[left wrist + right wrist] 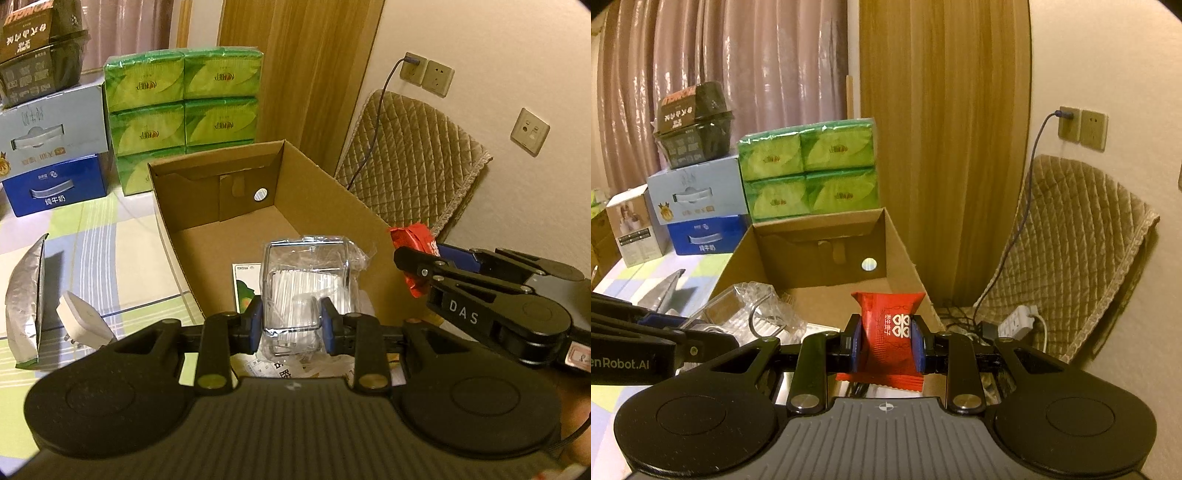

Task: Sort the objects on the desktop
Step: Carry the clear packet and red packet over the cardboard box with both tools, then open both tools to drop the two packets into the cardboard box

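Note:
My left gripper (291, 317) is shut on a clear plastic box (308, 280) wrapped in crinkled film, held over the near end of an open cardboard box (325, 184). Papers and a leaflet lie on the box floor beneath it. My right gripper (886, 341) is shut on a red snack packet (888, 332) with white print, held upright above the cardboard box's (897, 240) right wall. In the left wrist view the right gripper (410, 262) shows at the right with the red packet (412, 236). The clear box (738, 310) shows at the left of the right wrist view.
A silver foil pouch (26, 306) and a white plug adapter (85, 321) lie on the striped tablecloth left of the box. Green tissue packs (184, 107) and milk cartons (55, 184) are stacked behind. A quilted chair (1067, 251), a cable and a power strip (1015, 319) are on the right.

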Available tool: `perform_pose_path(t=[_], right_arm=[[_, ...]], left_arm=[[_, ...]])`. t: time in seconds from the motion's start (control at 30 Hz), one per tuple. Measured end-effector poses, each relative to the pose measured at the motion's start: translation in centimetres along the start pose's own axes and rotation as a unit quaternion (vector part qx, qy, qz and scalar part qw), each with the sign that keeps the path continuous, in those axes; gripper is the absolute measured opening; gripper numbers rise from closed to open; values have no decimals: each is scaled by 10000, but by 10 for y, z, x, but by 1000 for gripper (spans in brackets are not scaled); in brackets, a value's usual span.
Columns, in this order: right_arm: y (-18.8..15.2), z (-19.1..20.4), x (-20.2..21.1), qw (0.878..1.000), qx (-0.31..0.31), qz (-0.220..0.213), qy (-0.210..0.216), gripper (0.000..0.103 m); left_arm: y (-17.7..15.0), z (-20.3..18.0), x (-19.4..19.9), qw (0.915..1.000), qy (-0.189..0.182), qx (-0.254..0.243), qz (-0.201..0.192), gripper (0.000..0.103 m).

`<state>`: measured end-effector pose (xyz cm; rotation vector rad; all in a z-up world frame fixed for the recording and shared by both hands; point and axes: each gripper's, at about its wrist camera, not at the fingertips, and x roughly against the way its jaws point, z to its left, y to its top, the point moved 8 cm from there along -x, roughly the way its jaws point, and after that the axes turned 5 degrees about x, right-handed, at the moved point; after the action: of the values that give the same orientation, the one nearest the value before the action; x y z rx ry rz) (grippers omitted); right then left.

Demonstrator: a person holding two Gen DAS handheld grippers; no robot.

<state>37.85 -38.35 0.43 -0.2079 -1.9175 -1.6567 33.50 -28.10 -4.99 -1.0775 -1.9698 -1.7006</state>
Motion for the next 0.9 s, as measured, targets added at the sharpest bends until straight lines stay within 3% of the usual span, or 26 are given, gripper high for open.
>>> perform_pose_path(t=[0.33, 0.7, 0.77, 0.8, 0.83, 0.9], right_arm=[[-1, 0, -7, 10000, 9, 35, -14, 24], [-2, 12, -16, 9999, 26, 83, 119, 25], [-1, 16, -18, 9996, -29, 122, 253, 32], [0, 16, -18, 9995, -106, 112, 266, 45], [1, 16, -17, 9995, -176, 74, 265, 51], [3, 16, -14, 9995, -212, 28, 241, 51]], left_arm=[[4, 7, -10, 10000, 16, 89, 21, 28], [3, 36, 14, 9991, 198, 297, -208, 28], [2, 42, 19, 9989, 219, 342, -232, 29], [1, 43, 20, 9988, 235, 349, -232, 29], [0, 45, 22, 9988, 250, 361, -229, 30], [-3, 50, 25, 9986, 271, 394, -225, 30]])
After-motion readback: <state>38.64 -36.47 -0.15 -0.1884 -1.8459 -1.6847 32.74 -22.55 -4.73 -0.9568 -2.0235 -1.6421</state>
